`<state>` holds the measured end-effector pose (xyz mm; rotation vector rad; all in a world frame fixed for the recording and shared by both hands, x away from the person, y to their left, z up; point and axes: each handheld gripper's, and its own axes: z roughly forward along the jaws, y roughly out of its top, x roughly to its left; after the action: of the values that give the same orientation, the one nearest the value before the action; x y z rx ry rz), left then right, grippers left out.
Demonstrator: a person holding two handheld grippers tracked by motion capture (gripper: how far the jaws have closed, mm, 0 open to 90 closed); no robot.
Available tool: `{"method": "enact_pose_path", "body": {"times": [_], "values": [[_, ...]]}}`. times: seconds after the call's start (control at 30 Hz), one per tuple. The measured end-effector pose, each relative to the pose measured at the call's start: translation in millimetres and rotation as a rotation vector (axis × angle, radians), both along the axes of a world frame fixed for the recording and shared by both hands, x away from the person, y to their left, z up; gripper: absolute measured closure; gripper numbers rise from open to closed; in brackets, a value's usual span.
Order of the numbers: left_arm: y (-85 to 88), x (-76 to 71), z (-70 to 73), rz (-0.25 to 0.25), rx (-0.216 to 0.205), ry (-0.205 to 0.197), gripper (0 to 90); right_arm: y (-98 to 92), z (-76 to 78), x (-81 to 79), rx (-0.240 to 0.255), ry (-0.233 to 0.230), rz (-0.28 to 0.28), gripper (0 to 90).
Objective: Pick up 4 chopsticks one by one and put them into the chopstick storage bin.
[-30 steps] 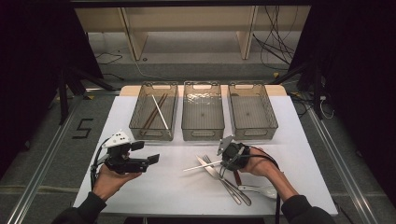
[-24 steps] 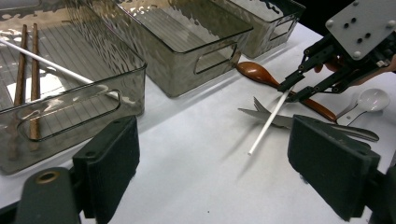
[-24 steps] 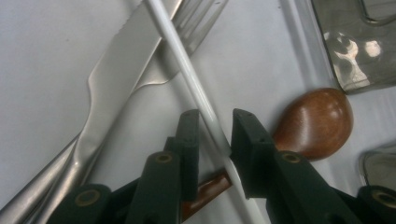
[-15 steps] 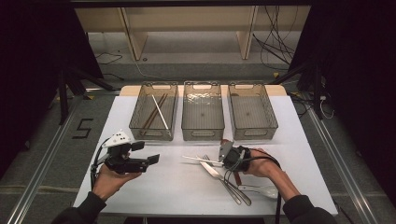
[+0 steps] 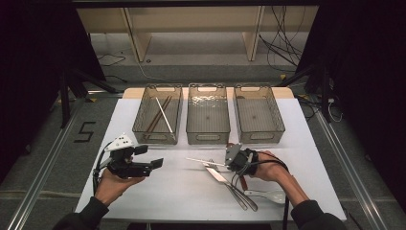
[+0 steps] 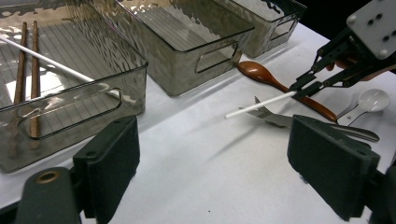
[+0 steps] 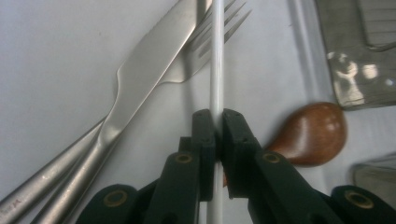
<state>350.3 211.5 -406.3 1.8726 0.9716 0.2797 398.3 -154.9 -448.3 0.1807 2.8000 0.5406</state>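
Note:
My right gripper (image 7: 217, 126) is shut on a white chopstick (image 7: 217, 60); its jaws have just been closing with the stick between them. In the high view this chopstick (image 5: 201, 161) points left from the right gripper (image 5: 229, 162), just above a knife (image 5: 218, 175) and a fork (image 5: 209, 165). My left gripper (image 6: 222, 172) stands open with nothing between its pads, held over the table's left part (image 5: 149, 156). From the left gripper view, the right gripper (image 6: 303, 86) holds the chopstick (image 6: 259, 105) slightly tilted.
Three clear bins stand in a row at the back: the left bin (image 5: 143, 136) holds brown chopsticks (image 5: 155, 117) and a white one (image 5: 163, 115); the middle bin (image 5: 207, 140) and right bin (image 5: 261, 139) look bare. A wooden spoon (image 7: 310, 133) and a white spoon (image 5: 268, 195) lie by the cutlery.
The right gripper's jaws have closed on the white chopstick, and the stick's free end has swung from near-left to pointing left. The left gripper has not moved.

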Motion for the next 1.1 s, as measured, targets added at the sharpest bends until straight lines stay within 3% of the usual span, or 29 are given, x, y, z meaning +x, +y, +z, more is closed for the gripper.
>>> {"method": "enact_pose_path", "body": {"times": [0.2, 0.37, 0.53, 0.73, 1.1], "values": [[-1.0, 0.9, -0.4, 0.003, -0.010, 0.007, 16.5, -0.7, 15.5, -0.5, 0.098, -0.016, -0.074, 84.9], [-6.2, 0.7, 0.3, 0.001, -0.038, 0.019, 16.5, 1.5, 29.1, -1.3, 0.218, -0.011, -0.164, 84.9], [-12.3, 2.0, -0.3, -0.018, -0.051, 0.034, 16.5, 6.6, 38.4, -5.3, 0.267, -0.002, -0.190, 84.9], [-20.8, 4.7, 6.6, -0.017, -0.120, 0.034, 16.4, 12.7, 43.9, -9.8, 0.322, 0.015, -0.213, 84.9], [-42.2, 16.6, 13.7, -0.013, -0.180, 0.042, 16.5, 24.5, 51.2, -18.6, 0.404, 0.014, -0.247, 84.8]]}}
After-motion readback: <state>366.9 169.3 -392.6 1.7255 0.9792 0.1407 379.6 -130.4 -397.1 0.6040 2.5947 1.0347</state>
